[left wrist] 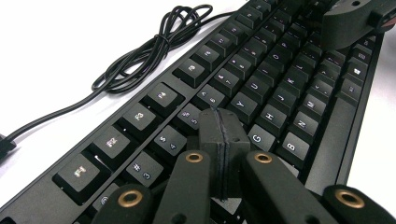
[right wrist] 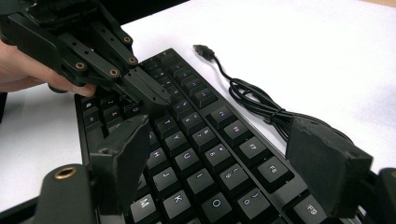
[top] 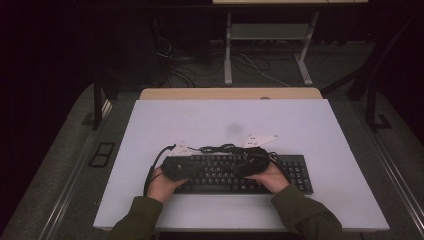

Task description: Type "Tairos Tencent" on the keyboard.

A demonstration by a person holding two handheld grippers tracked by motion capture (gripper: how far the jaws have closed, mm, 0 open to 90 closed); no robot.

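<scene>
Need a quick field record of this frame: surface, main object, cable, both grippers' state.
surface: white table top
main object: black keyboard, lying flat near the person's edge
cable: keyboard cable, bundled in a loop on the table behind the keyboard, USB plug loose
left gripper: shut, jaws pressed together, tips over the keys around the T and G area, nothing between them
right gripper: open, jaws spread above the keys, nothing between them
hands: both over the keyboard

Both tools, left tool [top: 181,167] and right tool [top: 255,162], rest on the black keyboard [top: 295,172] near the counter's [top: 225,120] front edge.
</scene>
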